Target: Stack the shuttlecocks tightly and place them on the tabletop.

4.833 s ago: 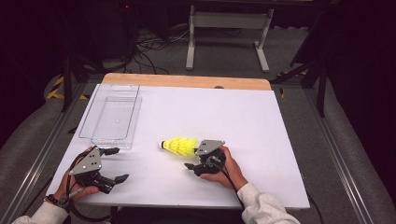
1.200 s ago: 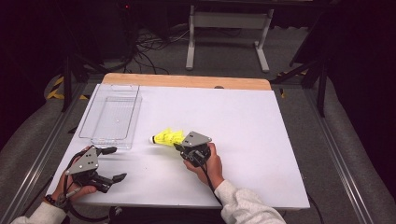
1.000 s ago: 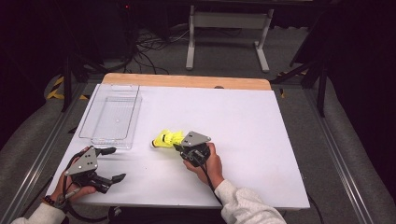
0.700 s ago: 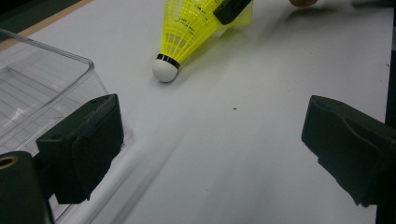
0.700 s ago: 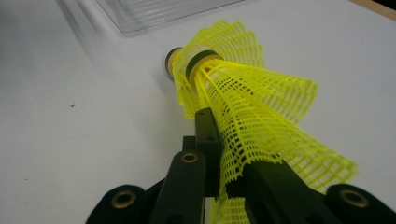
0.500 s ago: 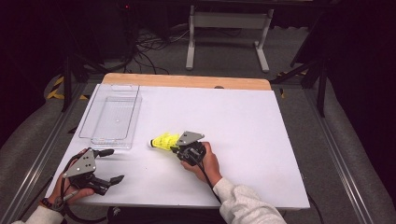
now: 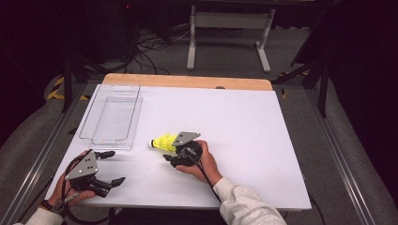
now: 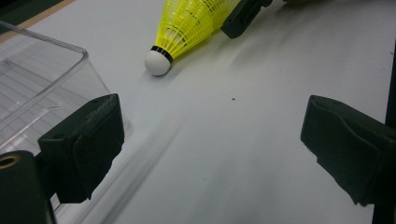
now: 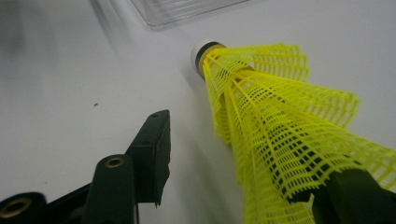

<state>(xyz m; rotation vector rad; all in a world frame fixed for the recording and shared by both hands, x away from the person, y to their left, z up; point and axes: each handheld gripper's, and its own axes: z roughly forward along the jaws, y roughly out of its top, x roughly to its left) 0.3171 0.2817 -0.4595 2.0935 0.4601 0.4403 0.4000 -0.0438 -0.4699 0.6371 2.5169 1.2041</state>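
Yellow shuttlecock point(image 7: 164, 142) lies on white tabletop point(image 7: 244, 126), white cork tip toward clear tray point(image 7: 111, 117); skirt's wide end cut off in both gripper views. Right claw point(image 7: 170, 157) just opened, jaws apart, shuttlecock skirt between them; right jaw half hidden behind mesh, contact unclear. Left claw point(image 7: 113, 167) apart, empty, near tray corner.

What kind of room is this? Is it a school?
Probably a lab or workshop, not a classroom: a plain white table set up for testing, cables lying on the grey floor behind it, and a metal stand in the dark background.
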